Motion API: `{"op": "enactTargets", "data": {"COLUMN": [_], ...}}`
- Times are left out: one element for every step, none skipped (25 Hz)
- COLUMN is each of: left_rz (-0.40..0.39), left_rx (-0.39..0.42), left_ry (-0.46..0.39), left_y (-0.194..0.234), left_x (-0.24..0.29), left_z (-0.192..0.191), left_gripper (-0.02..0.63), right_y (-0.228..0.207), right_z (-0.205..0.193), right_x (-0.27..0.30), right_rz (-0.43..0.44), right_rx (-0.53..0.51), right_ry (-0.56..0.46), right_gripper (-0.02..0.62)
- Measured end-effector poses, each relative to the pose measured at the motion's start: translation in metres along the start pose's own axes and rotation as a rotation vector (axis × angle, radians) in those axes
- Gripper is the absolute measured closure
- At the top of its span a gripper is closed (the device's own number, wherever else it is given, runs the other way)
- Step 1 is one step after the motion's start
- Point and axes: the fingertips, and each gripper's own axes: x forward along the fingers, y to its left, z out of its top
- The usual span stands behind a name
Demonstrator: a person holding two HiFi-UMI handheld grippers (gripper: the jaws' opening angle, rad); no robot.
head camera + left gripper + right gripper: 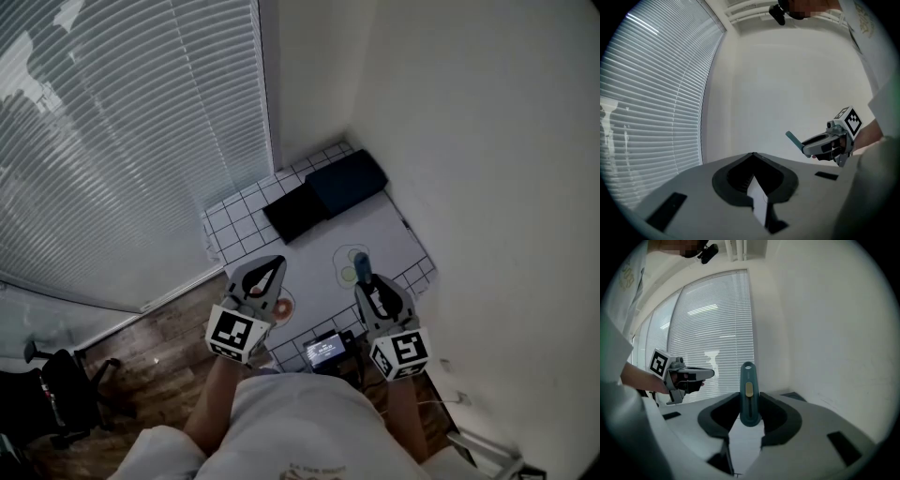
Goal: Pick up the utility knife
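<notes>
Right gripper (749,405) with fingers (776,417) clenched on the utility knife (748,376) — teal body upright between them, its rounded end standing out past the grip, held in the air above the white desk (389,230). Left gripper (753,155) held alongside and well apart from the right, closed tip to tip on nothing. At the far end of the desk, two dark flat cases (347,180) side by side — window blinds (122,141) to the left, bare wall (487,141) to the right.
</notes>
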Motion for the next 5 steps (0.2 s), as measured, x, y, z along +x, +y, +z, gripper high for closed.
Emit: {"op": "enactTargets", "data": {"left_rz": [0.000,-0.001,-0.002,-0.002,-0.003], "left_rx": [0.000,0.000,0.000,0.000,0.000], "left_ry": [0.001,0.002,0.004,0.005,0.006], "left_y": [0.0001,0.0001,-0.0001,-0.0003,-0.0006], "left_x": [-0.0001,-0.0001,0.0000,0.0001,0.0002], "left_z": [-0.0013,-0.0012,-0.0003,0.0010,0.0024], "left_gripper": [0.601,0.601,0.601,0.601,0.601], "right_y": [-0.0001,0.0000,0.0002,0.0004,0.0006], "right_z": [0.0002,0.0004,0.0006,0.0008,0.0009], "right_x": [0.0002,0.0005,0.0006,0.0007,0.0008], "right_rz": [0.000,0.000,-0.001,-0.001,-0.001], "right_rx": [0.000,-0.001,-0.002,-0.003,-0.004], "right_ry": [0.000,-0.001,0.000,0.000,0.001], "right_gripper": [0.459,0.459,0.459,0.459,0.459]}}
